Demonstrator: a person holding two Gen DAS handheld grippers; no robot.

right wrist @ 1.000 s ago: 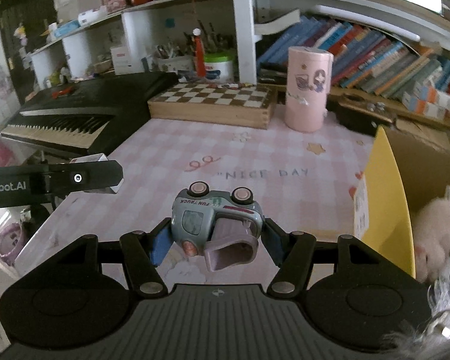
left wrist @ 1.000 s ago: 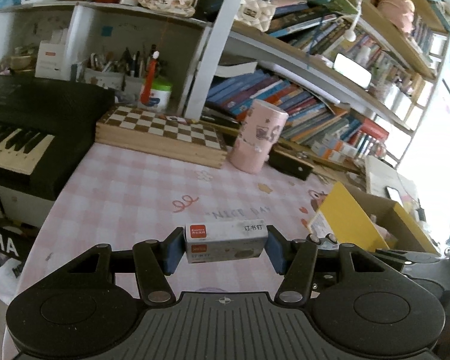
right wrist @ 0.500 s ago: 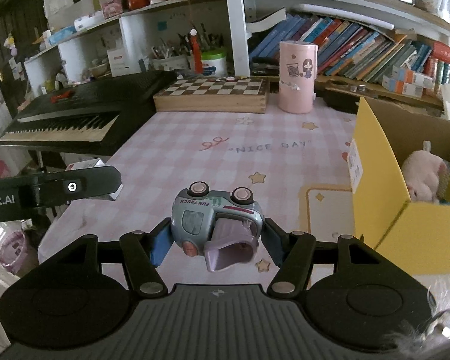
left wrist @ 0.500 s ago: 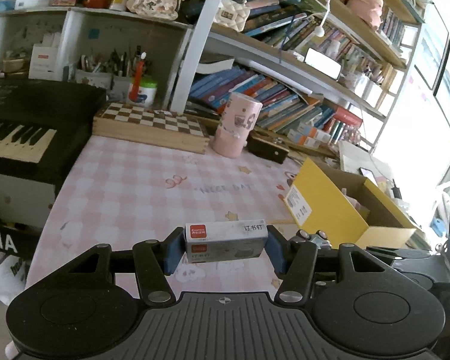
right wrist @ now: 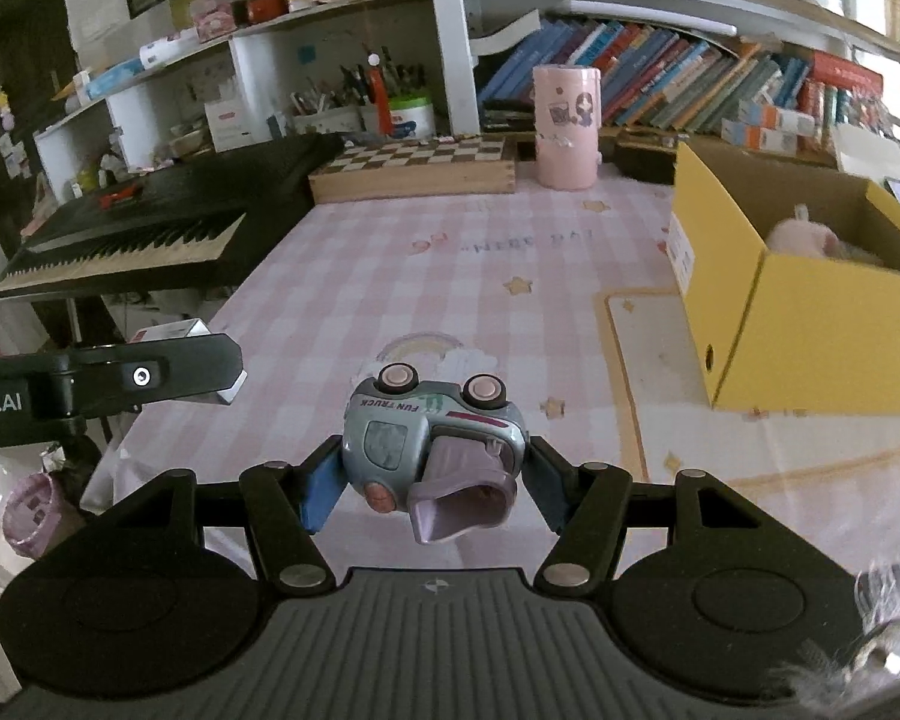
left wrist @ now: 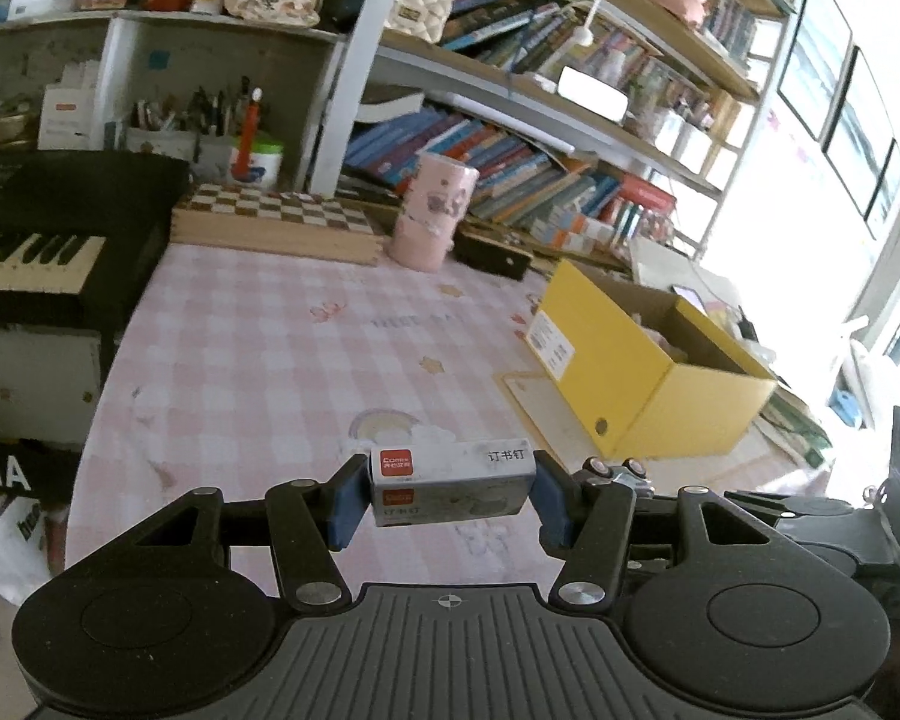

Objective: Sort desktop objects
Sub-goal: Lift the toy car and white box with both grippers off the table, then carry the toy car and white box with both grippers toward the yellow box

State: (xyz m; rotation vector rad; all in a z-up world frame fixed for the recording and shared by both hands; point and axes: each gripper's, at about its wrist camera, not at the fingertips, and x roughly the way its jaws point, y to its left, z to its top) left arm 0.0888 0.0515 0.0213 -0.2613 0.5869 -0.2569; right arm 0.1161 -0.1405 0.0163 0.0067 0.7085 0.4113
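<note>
My left gripper (left wrist: 450, 495) is shut on a small grey staple box (left wrist: 450, 483) with a red label, held above the near edge of the pink checked tablecloth (left wrist: 306, 354). My right gripper (right wrist: 432, 468) is shut on a blue-grey toy truck (right wrist: 432, 441), upside down with its wheels up and its purple bucket toward me. The truck's wheels also show in the left wrist view (left wrist: 615, 471). The left gripper with the staple box (right wrist: 174, 333) shows at the left of the right wrist view. An open yellow cardboard box (right wrist: 798, 300) stands at the right with a pink plush toy (right wrist: 804, 240) inside.
A wooden chessboard box (right wrist: 414, 171) and a pink cylinder (right wrist: 567, 126) stand at the table's far edge under bookshelves. A black keyboard (right wrist: 144, 228) lies left of the table. The yellow box also shows in the left wrist view (left wrist: 648, 372).
Both grippers have pulled back and risen from the table with their objects still held. The yellow box and the table's near edge have come into fuller view.
</note>
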